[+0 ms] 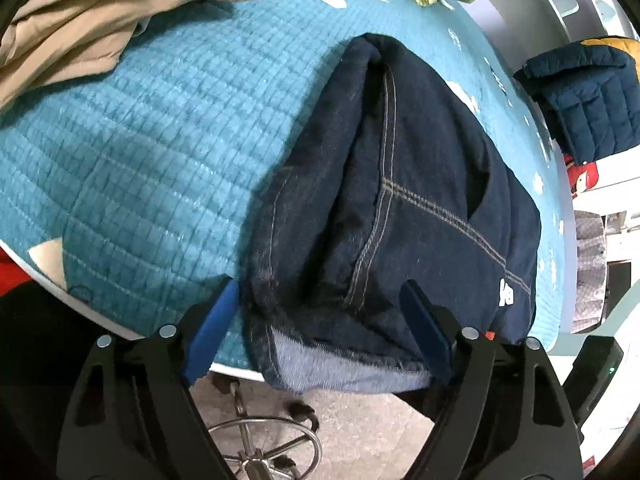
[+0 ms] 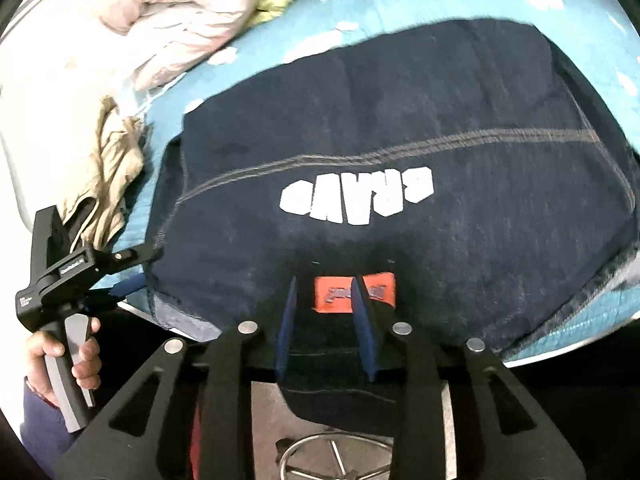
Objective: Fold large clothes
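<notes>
A dark navy denim garment with pale stitching and white lettering lies folded on a teal quilted cover, its near edge hanging over the front edge. My left gripper is open, its blue pads either side of the garment's near corner. In the right wrist view the garment fills the middle, with an orange label at its near edge. My right gripper is open with a narrow gap, its pads at that label and edge. The left gripper shows at the garment's left corner.
A beige garment lies at the back left, and pink and green clothes at the back. A navy padded jacket hangs at the right. A chair base with castors stands on the floor below the front edge.
</notes>
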Demonstrator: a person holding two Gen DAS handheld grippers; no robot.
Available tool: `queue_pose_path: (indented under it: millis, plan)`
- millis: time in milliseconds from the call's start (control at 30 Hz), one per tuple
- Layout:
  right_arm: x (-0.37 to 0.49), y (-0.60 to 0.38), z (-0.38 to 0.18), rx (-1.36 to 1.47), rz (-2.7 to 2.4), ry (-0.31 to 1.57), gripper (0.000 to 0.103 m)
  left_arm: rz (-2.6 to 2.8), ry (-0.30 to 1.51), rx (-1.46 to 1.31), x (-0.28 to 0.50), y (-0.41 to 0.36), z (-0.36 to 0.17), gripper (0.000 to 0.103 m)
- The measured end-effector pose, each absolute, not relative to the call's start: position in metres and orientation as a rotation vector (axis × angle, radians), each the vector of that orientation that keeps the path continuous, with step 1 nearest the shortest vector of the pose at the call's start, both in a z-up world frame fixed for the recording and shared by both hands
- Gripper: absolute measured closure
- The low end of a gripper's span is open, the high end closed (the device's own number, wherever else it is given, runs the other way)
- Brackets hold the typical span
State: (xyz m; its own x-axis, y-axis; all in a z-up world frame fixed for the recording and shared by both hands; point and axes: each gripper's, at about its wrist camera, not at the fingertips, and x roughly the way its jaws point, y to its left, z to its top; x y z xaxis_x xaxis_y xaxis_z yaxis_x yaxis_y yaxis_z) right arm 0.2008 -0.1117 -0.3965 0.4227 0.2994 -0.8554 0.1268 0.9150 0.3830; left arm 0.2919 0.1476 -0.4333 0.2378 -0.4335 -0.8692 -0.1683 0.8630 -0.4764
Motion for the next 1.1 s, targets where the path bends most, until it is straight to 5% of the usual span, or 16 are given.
queue_pose_path:
  millis: [333, 533, 1100]
  plan:
    - [0.201, -0.086, -0.402, 0.394, 0.200, 1.158, 0.066, -0.194, 1.348, -0.625, 0.292, 0.155, -0.440, 0.022]
    - [0.203, -0.061, -0.396, 0.309, 0.256, 1.123, 0.058, -0.247, 1.329, -0.695, 0.290, 0.166, -0.436, 0.075]
    - [0.208, 0.030, -0.375, 0.095, 0.437, 0.945, 0.037, -0.354, 1.267, -0.645, 0.294, 0.153, -0.378, 0.079]
